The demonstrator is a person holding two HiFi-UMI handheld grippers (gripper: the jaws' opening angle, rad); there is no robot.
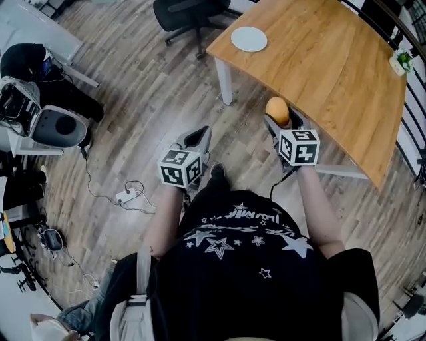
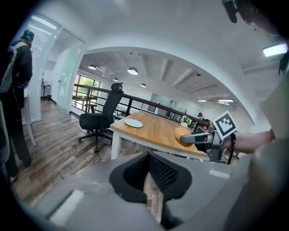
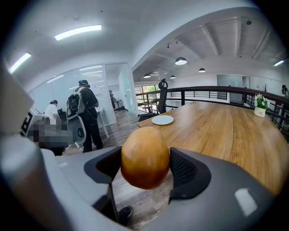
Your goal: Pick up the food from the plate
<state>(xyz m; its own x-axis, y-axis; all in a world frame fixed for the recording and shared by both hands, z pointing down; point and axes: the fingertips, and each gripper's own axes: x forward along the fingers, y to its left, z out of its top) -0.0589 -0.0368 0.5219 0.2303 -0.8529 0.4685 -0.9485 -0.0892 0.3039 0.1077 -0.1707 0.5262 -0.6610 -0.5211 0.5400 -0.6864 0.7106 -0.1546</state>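
A round golden-brown bun [image 1: 277, 110] is clamped between the jaws of my right gripper [image 1: 280, 121], held over the near edge of the wooden table [image 1: 333, 73]. In the right gripper view the bun [image 3: 145, 157] fills the gap between the pads. The white plate [image 1: 249, 38] lies bare at the table's far left end, well ahead of both grippers; it also shows as the plate [image 3: 162, 120] and the plate [image 2: 133, 122]. My left gripper [image 1: 195, 138] hangs over the floor left of the table, jaws together and holding nothing [image 2: 152, 185].
A black office chair [image 1: 190, 13] stands beyond the table's left end. A small potted plant [image 1: 401, 61] sits at the table's far right by a railing. A power strip and cable [image 1: 126, 196] lie on the floor. Bags and equipment [image 1: 40, 113] stand left; a person with a backpack [image 3: 86, 113] stands there.
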